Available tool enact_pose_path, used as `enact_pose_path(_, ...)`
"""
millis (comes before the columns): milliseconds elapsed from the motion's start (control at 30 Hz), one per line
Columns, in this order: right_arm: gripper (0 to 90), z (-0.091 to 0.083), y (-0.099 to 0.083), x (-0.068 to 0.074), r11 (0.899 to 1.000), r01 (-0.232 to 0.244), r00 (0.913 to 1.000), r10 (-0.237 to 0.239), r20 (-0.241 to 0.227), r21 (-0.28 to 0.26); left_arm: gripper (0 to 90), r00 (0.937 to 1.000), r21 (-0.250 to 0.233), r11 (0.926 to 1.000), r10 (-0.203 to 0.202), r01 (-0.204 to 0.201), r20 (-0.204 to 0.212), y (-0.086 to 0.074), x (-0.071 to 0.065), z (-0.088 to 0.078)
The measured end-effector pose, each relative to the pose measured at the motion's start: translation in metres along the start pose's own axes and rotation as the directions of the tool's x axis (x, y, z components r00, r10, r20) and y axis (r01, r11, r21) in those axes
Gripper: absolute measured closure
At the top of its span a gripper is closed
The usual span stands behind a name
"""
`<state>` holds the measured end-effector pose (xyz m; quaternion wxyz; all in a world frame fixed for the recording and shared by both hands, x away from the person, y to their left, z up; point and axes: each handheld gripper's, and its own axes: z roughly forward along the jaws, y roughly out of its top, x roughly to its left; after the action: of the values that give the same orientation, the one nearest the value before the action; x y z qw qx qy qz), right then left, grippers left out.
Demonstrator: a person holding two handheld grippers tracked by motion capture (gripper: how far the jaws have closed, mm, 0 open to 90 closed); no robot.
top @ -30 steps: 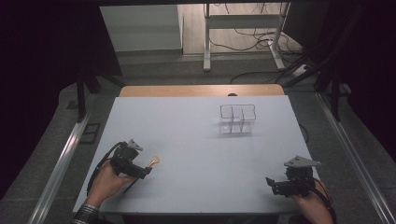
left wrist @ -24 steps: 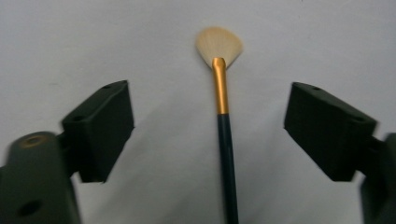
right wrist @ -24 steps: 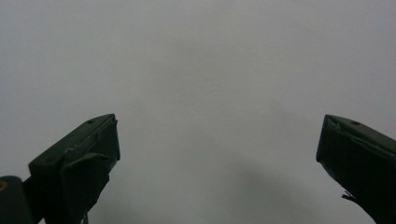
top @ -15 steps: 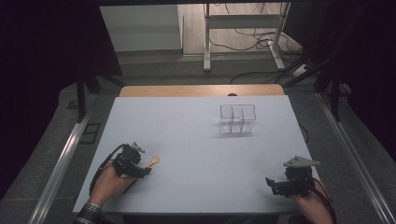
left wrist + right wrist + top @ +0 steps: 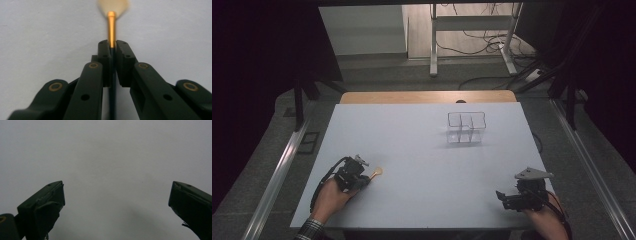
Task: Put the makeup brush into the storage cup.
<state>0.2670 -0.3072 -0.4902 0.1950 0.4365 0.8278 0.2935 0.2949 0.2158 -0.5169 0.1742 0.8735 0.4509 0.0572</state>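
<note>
A small brush (image 5: 376, 172) with a dark handle, an orange neck (image 5: 111, 27) and a pale rounded head lies on the white table (image 5: 422, 165) at the front left. My left gripper (image 5: 367, 176) lies low over the table, and its jaws have just been closing. They are now shut on the brush's handle, with the orange neck sticking out past the fingertips (image 5: 104, 48). My right gripper (image 5: 502, 196) rests at the front right corner. In its own view the right gripper (image 5: 117, 195) is open over bare table, with nothing between the jaws.
A clear plastic box (image 5: 466, 127) split into compartments stands at the back right of the table. A wooden strip (image 5: 427, 97) runs along the table's far edge. Metal rails flank both sides. Cables and a stand's legs lie on the floor beyond.
The left gripper's jaws have closed on the brush handle, and that hand has barely shifted. The right hand and gripper have stayed where they were.
</note>
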Motion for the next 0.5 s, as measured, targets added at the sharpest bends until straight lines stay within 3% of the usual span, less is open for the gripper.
enact_pose_path(67,0.7,-0.0001,0.0000,0.0002,1.000,0.002,1.0000,-0.002,-0.001,0.000,83.5,0.9993,-0.013,0.9995,-0.028,0.028,0.023,-0.0016,0.0028,0.0000)
enact_pose_path(433,0.8,0.0002,0.0003,0.0006,1.000,0.006,1.0000,-0.006,-0.005,0.003,83.5,0.9985,-0.025,0.9989,-0.038,0.039,0.040,-0.0028,0.0057,-0.0009)
enact_pose_path(500,0.8,0.0001,0.0002,0.0004,1.000,0.008,1.0000,-0.008,-0.005,0.002,83.5,0.9979,-0.047,0.9979,-0.044,0.046,0.047,-0.0031,0.0067,-0.0031)
